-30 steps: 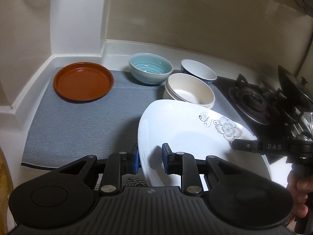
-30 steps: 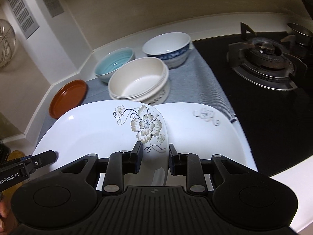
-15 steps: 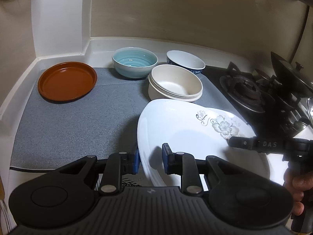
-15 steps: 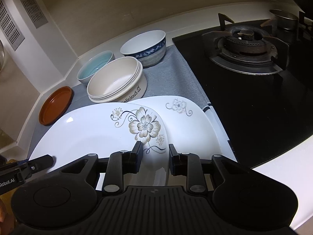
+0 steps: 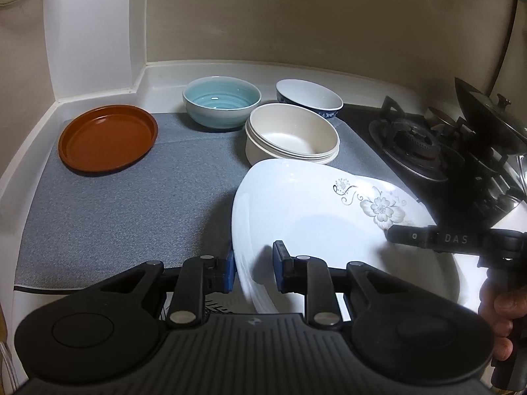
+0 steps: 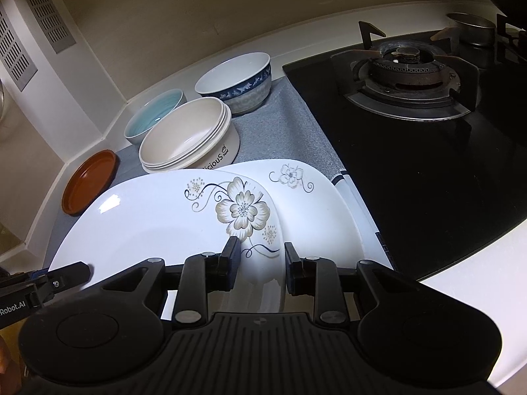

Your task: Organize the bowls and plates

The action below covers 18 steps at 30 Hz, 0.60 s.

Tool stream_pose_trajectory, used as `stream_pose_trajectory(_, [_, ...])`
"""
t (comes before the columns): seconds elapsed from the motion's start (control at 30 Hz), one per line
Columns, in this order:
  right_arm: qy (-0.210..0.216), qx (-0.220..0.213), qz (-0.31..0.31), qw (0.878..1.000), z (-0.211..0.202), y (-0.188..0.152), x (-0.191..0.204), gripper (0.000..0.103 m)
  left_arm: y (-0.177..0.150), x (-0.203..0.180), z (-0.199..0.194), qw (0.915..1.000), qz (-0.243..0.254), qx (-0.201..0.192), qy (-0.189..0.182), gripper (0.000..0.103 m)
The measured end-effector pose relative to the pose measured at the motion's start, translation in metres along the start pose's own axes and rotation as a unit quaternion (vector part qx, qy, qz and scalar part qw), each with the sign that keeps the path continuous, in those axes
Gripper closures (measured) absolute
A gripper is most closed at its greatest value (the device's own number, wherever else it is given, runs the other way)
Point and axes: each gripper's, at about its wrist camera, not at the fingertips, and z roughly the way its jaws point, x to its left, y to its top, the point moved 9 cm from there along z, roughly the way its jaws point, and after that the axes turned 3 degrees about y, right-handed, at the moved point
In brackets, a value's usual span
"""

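Pinching one flowered plate [image 6: 158, 220] between left tool [image 5: 253, 268] and right tool [image 6: 260, 265], above its twin [image 6: 316, 204] at the surface's front edge; bowls [image 5: 293, 135] partly stacked.

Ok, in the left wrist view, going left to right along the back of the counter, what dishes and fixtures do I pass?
Brown plate → light blue bowl → stacked cream bowls → gas burner. The blue-patterned bowl sits behind the cream stack, so I left it out.

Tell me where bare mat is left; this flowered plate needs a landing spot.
Free: the grey mat between the brown plate, the cream bowl stack and the held flowered plate. Crowded: the back row with the blue bowl and blue-patterned bowl, and beside the stove.
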Motion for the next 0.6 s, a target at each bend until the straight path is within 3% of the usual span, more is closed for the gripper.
stream_pose_trajectory(0.4, [-0.019, 0.002, -0.025, 1.000, 0.0015, 0.0019, 0.0005, 0.074, 0.0023, -0.0040, -0.0001, 0.9999, 0.015, -0.006, 0.005, 0.078])
stream_pose_trajectory(0.6, [-0.044, 0.003, -0.068, 0.997, 0.0010, 0.0015, 0.0053, 0.075, 0.0040, -0.0064, 0.0011, 0.9997, 0.022, -0.005, 0.010, 0.078])
